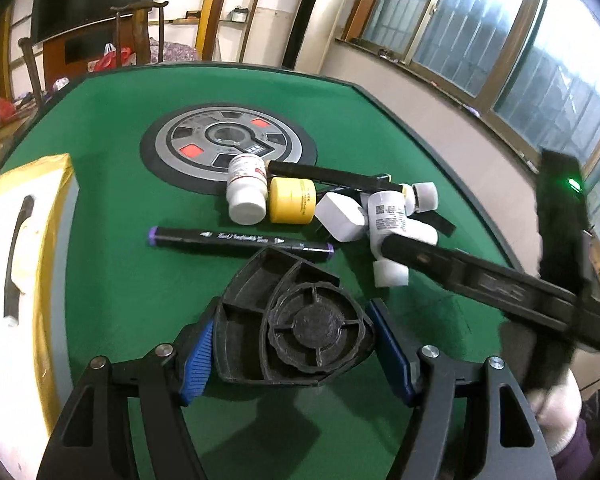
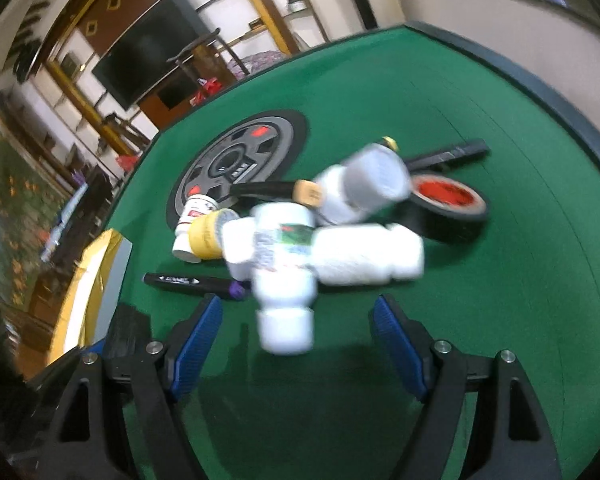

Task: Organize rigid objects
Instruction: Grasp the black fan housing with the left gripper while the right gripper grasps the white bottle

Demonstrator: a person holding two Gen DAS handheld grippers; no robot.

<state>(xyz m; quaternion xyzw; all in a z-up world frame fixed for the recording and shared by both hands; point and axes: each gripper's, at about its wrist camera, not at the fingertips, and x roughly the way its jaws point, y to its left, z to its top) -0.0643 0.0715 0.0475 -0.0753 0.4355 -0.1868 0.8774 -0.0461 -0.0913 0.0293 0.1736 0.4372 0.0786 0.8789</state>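
On the near side of the green felt table (image 1: 112, 280), through my left wrist camera, I see my left gripper (image 1: 296, 354) closed on a black, rounded-triangular plastic lid with moulded ribs (image 1: 296, 328): the left blue pad (image 1: 198, 354) presses its edge, while the right pad looks to be at its other edge (contact there is hard to confirm). Just beyond the lid lies a black marker pen with purple ends (image 1: 240, 242), crosswise. Farther off sits a heap: a white pill bottle with a red label (image 1: 247, 194) lying beside a yellow cylindrical jar (image 1: 292, 200), a white square charger block (image 1: 342, 216), and more white bottles (image 1: 392, 220) with a long black bar (image 1: 332, 174) behind them. A grey and black round panel with red buttons (image 1: 228, 142) is set in the table's middle. At left stands a white box edged in yellow tape (image 1: 28, 264). From the right, the right gripper's black finger (image 1: 480, 280) reaches across toward the white bottles.

Over in my right wrist view (blurred), the right gripper (image 2: 296, 346) stands wide apart with nothing clamped; a white bottle (image 2: 286, 276) lies just ahead of the blue pads (image 2: 196, 344), its cap between them but not touched. Beside it lie another white bottle (image 2: 364, 256) and a grey-white one (image 2: 376, 178). A black disc with a red centre (image 2: 448, 200) rests at far right.
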